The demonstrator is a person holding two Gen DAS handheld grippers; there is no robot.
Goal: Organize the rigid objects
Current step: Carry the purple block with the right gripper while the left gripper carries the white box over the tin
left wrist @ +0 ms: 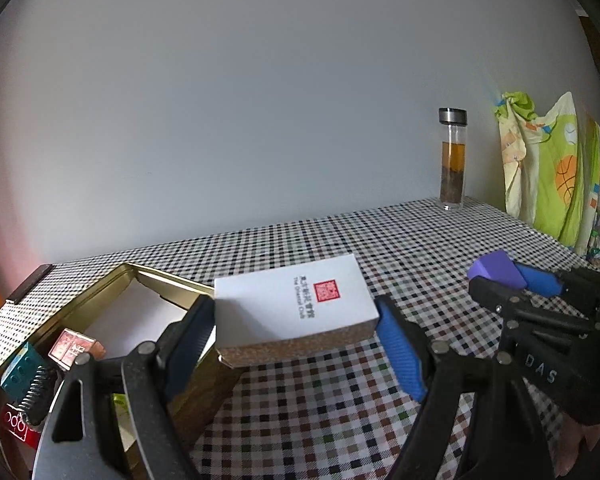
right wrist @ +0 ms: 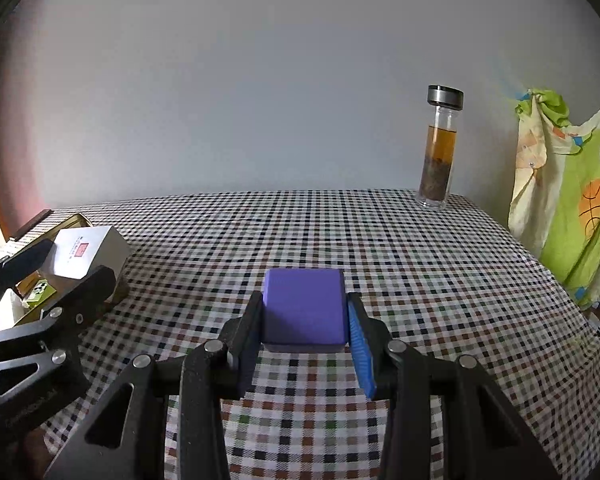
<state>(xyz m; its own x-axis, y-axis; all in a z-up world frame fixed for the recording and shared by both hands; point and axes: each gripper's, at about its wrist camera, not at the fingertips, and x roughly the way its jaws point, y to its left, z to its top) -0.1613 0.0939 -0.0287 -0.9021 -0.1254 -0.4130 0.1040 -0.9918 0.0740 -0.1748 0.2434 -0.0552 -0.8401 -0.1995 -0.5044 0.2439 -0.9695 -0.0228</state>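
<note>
My left gripper (left wrist: 296, 316) is shut on a white box (left wrist: 292, 300) with a red seal and cork-coloured sides, held above the checked tablecloth beside the right rim of an open gold tin (left wrist: 100, 288). The tin holds a teal brick (left wrist: 18, 372), a small reddish packet (left wrist: 70, 350) and a white sheet. My right gripper (right wrist: 306, 320) is shut on a purple block (right wrist: 304, 308), held over the cloth. In the left wrist view the right gripper (left wrist: 500, 276) with the purple block (left wrist: 498, 268) sits to the right. In the right wrist view the white box (right wrist: 84, 252) and the tin (right wrist: 74, 222) lie at the far left.
A glass bottle (left wrist: 453, 160) with amber liquid and a metal cap stands at the table's back right corner, also the bottle (right wrist: 438, 148) in the right wrist view. A green patterned cloth (right wrist: 568, 200) hangs past the right edge. A plain wall (left wrist: 260, 100) backs the table.
</note>
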